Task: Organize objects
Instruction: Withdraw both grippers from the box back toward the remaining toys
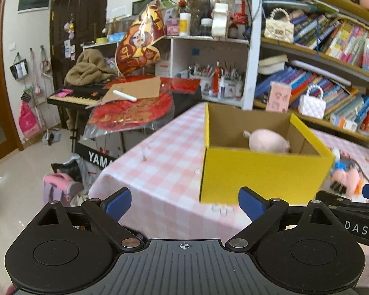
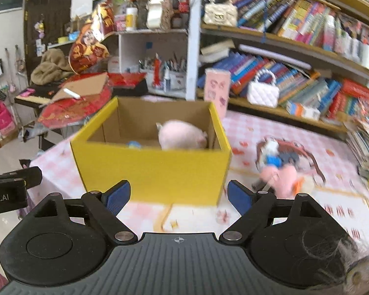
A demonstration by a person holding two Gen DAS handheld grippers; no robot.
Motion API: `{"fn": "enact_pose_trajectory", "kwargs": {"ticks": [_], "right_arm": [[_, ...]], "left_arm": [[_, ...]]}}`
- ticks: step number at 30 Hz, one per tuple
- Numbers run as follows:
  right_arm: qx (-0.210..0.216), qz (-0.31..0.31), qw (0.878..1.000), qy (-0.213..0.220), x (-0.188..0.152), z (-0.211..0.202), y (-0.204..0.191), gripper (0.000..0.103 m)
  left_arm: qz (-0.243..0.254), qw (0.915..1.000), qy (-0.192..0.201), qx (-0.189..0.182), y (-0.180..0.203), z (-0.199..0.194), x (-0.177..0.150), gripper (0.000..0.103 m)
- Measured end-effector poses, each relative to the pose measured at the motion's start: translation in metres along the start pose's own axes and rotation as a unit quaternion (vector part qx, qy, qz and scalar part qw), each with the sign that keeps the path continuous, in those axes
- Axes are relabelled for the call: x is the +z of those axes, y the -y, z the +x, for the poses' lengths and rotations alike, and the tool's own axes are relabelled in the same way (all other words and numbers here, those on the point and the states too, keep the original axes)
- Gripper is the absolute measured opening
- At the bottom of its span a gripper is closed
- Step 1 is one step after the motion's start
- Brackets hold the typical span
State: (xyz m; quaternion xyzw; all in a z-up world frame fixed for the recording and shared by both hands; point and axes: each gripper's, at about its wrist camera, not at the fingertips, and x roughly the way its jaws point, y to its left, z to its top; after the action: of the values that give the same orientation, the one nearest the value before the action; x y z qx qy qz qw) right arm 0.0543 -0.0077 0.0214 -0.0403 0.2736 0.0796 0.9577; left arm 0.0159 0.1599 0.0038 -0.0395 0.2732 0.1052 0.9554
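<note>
While you hold both grippers short of the table, read the scene as follows:
Table (image 2: 307, 211): pink-checked cloth; your near edge lies under both grippers.
Yellow box (image 2: 155, 172): upright and open-topped, near your edge, toward the table's left corner.
Pink plush (image 2: 182, 135): inside the box, against its right wall; a small blue item (image 2: 134, 144) lies beside it.
Toy pile (image 2: 280, 169): on the cloth, right of the box, apart from it.
Left gripper (image 1: 184, 202): your jaws stand wide, nothing between them.
Right gripper (image 2: 178, 196): your jaws stand wide, empty, facing the box front.
</note>
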Motion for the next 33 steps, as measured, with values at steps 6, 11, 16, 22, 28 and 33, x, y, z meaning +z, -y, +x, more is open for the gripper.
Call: {"fn": "enact_pose_trajectory", "kwargs": {"ticks": [6,11,16,22,28,33], "right_arm": [[-0.024,0.021,0.999,-0.029,-0.029,-0.016,0.006,0.085],[-0.04,0.034,0.998,-0.044,-0.039,-0.025,0.015,0.085],[-0.06,0.041,0.996,-0.052,-0.045,-0.03,0.023,0.086],[-0.096,0.06,0.992,-0.058,-0.051,-0.035,0.043,0.092],[-0.132,0.073,0.986,-0.071,-0.056,-0.036,0.068,0.094],[-0.151,0.084,0.982,-0.081,-0.059,-0.037,0.092,0.095]], "left_arm": [[0.026,0.9993,-0.024,-0.014,0.009,-0.008,-0.022,0.096],[0.045,0.9977,-0.04,-0.031,0.019,-0.01,-0.028,0.096],[0.056,0.9962,-0.048,-0.047,0.032,-0.008,-0.03,0.099],[0.076,0.9933,-0.048,-0.072,0.054,-0.005,-0.031,0.099],[0.088,0.9897,-0.051,-0.101,0.083,0.0,-0.03,0.1],[0.105,0.9843,-0.057,-0.129,0.111,0.005,-0.029,0.101]]}}
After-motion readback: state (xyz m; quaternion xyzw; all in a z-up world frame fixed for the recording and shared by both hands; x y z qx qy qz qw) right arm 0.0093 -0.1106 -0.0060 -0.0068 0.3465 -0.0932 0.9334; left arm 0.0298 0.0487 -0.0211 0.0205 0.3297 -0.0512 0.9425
